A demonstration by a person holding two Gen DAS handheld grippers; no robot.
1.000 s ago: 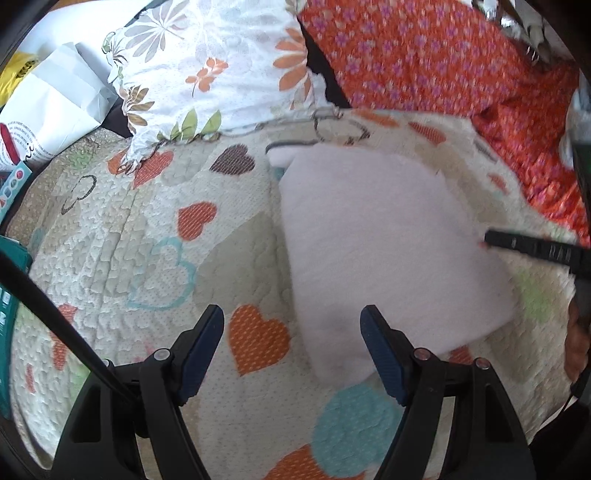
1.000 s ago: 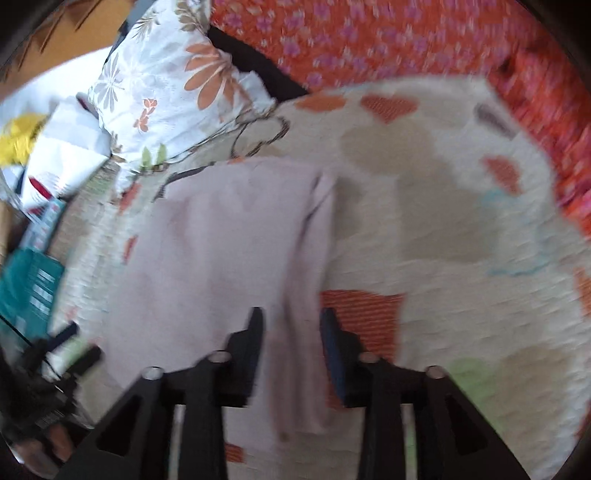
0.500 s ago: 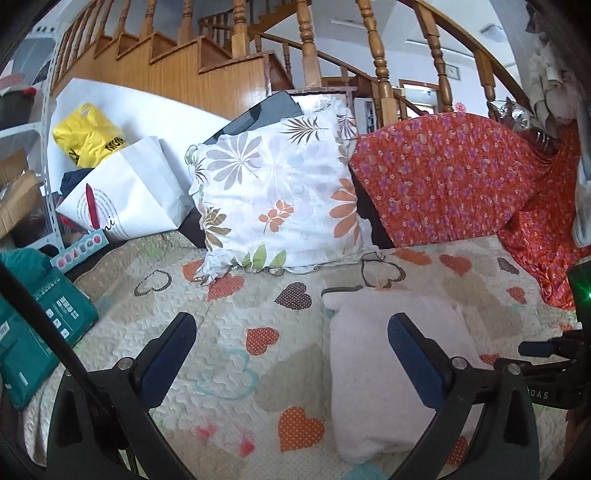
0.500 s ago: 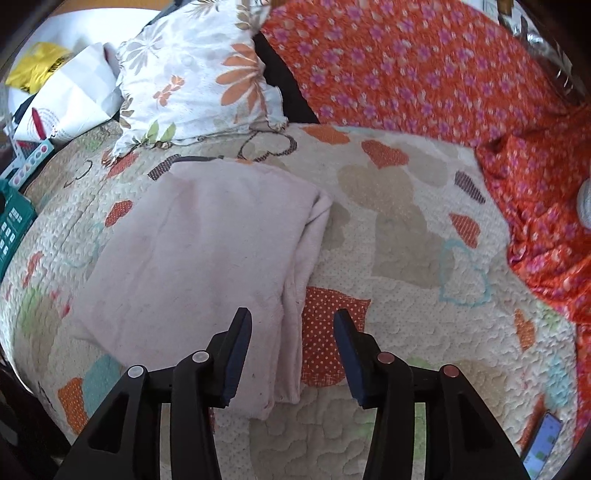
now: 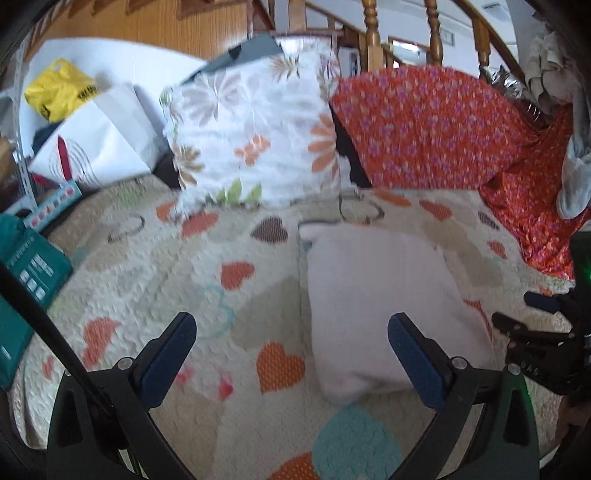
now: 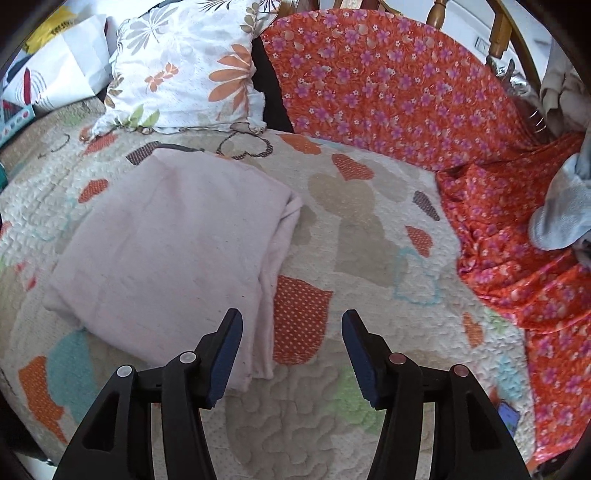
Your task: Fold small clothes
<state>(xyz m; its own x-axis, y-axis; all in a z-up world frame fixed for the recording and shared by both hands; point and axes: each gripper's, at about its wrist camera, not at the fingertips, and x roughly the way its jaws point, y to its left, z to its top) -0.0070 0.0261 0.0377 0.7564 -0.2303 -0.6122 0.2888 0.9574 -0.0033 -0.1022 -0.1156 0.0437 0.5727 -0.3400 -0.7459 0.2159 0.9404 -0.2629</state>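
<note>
- The left gripper (image 5: pixel 291 341) has its blue-padded jaws spread wide and holds nothing; the right gripper (image 6: pixel 291 354) is also parted and empty.
- The pale pink folded knit garment (image 6: pixel 166 254) lies flat on the quilt, its right edge just ahead of the right gripper's left finger.
- Judging by the layered edge, the fold looks nearly finished; a good next move is to square that loose strip without dragging the stack.
- The cream heart-patterned quilt (image 6: pixel 369 229) covers a sofa.
- Behind it are a white floral cushion (image 5: pixel 255 133), an orange flowered throw (image 6: pixel 388 92) and a wooden stair railing (image 5: pixel 369 33).

Pale pink cloth (image 6: pixel 166 243) — folded flat — lies on the quilt (image 6: pixel 354 229).
</note>
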